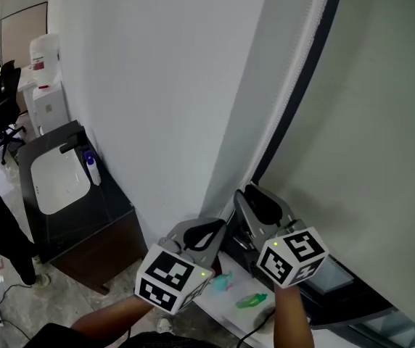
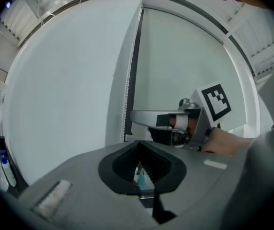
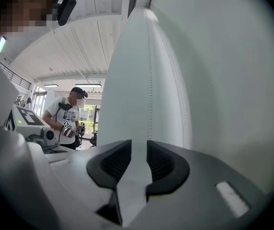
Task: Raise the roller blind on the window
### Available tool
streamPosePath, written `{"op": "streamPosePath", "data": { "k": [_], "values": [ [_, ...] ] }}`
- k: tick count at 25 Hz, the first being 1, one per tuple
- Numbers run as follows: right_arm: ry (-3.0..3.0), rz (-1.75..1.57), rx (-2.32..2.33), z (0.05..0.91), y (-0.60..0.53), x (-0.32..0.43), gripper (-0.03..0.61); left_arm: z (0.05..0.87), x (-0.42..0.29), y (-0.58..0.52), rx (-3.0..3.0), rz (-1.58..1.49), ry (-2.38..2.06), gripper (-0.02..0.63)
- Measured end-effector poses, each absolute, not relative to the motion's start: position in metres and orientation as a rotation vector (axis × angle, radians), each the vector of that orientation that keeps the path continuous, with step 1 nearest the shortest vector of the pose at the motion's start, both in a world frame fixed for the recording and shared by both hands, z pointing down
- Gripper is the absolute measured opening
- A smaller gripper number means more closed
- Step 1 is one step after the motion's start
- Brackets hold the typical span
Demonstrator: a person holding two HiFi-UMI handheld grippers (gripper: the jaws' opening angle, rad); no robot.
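The pale grey roller blind (image 1: 381, 122) hangs down over the window at the right, beside a dark frame strip (image 1: 303, 96). Its white bead chain (image 1: 294, 71) runs down along the blind's left edge; it also shows as a beaded line (image 2: 126, 104) in the left gripper view and as another (image 3: 175, 90) in the right gripper view. My right gripper (image 1: 249, 196) points at the chain's lower end, jaws apart, with only white surface in the gap (image 3: 139, 145). My left gripper (image 1: 217, 228) sits lower left of it, jaws shut (image 2: 138, 145); I see nothing gripped.
A white wall column (image 1: 164, 85) stands left of the blind. Lower left are a dark counter with a white basin (image 1: 59, 180), a blue bottle (image 1: 91, 167), a water dispenser (image 1: 48, 85) and an office chair (image 1: 4, 107). Teal (image 1: 222, 281) and green (image 1: 251, 301) items lie on the sill.
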State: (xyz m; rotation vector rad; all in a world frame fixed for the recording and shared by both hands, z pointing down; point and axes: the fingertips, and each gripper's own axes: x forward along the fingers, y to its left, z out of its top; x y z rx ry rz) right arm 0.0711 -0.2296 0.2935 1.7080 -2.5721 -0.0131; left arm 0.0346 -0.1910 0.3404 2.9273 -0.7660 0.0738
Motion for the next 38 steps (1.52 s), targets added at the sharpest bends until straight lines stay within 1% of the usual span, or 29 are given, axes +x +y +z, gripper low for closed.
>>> {"op": "streamPosePath", "data": {
  "k": [2,7,14,19,22,27,28,29,38],
  "values": [
    [-2.579,-0.028,1.673,0.29,-0.242,0.075,0.097,0.342,0.038,-0.193,2.923,0.085,-0.747,0.0],
    [-2.615,-0.031,1.606,0.285,-0.258,0.087,0.098,0.343,0.04,-0.197,2.916,0.113,-0.8,0.0],
    [-2.688,-0.066,1.48,0.281,-0.261,0.083,0.097,0.34,0.044,-0.198,2.879,0.092,-0.914,0.0],
    [-2.718,-0.059,1.403,0.283,-0.265,0.078,0.06,0.326,0.042,-0.197,2.877,0.07,-1.005,0.0],
    [-2.715,-0.084,1.388,0.284,-0.266,0.073,0.011,0.313,0.038,-0.198,2.877,0.022,-1.024,0.0],
    [-2.681,-0.09,1.417,0.289,-0.262,0.071,0.018,0.29,0.036,-0.2,2.894,-0.037,-0.979,0.002],
    [-2.673,-0.086,1.423,0.291,-0.257,0.071,0.02,0.288,0.039,-0.199,2.897,-0.038,-0.956,0.048],
    [-2.669,-0.08,1.433,0.294,-0.252,0.072,0.02,0.286,0.041,-0.199,2.897,-0.041,-0.933,0.075],
    [-2.675,-0.061,1.499,0.3,-0.218,0.085,0.02,0.261,0.065,-0.208,2.92,-0.064,-0.846,0.09]
  ]
}}
